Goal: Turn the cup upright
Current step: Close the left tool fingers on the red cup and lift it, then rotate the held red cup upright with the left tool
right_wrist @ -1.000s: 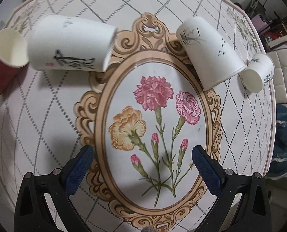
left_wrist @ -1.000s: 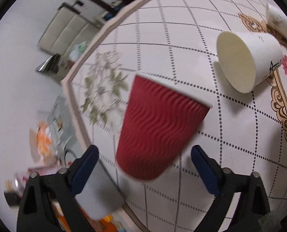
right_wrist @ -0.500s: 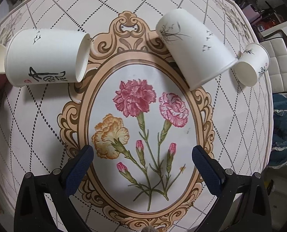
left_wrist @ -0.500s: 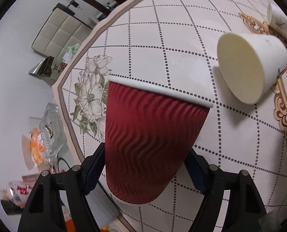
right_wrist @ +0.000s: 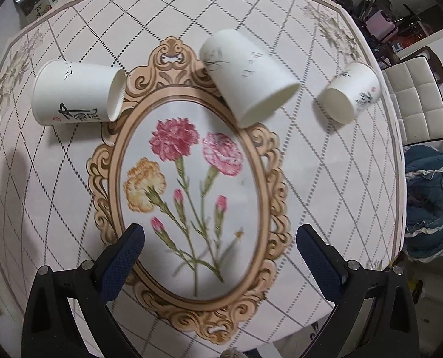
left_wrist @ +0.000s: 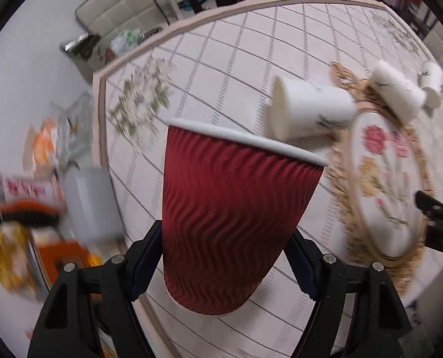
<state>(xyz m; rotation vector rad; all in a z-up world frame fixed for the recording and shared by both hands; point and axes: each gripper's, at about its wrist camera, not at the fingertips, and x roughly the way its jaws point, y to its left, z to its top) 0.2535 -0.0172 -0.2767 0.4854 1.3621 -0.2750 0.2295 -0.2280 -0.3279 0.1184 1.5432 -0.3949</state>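
Between the blue-padded fingers of the left gripper sits a red ripple-walled cup, clamped on both sides near its base, white rim uppermost and tilted a little, held above the near edge of the surface. From the right wrist view only a sliver of that red cup shows at the left border. The right gripper hangs over the surface with its fingers spread wide and nothing between them.

Three white paper cups lie on their sides: one with black brush lettering at the left, one at the top of the medallion, and a smaller one further right, apart from the others. So four cups in all, one red and three white.

The surface is round, covered in a white cloth with a dotted diamond grid, corner flower sprays and a gold-scrolled oval medallion of carnations. Around it stand cream padded chairs, a blue ruffled fabric heap and blurred clutter on the floor.
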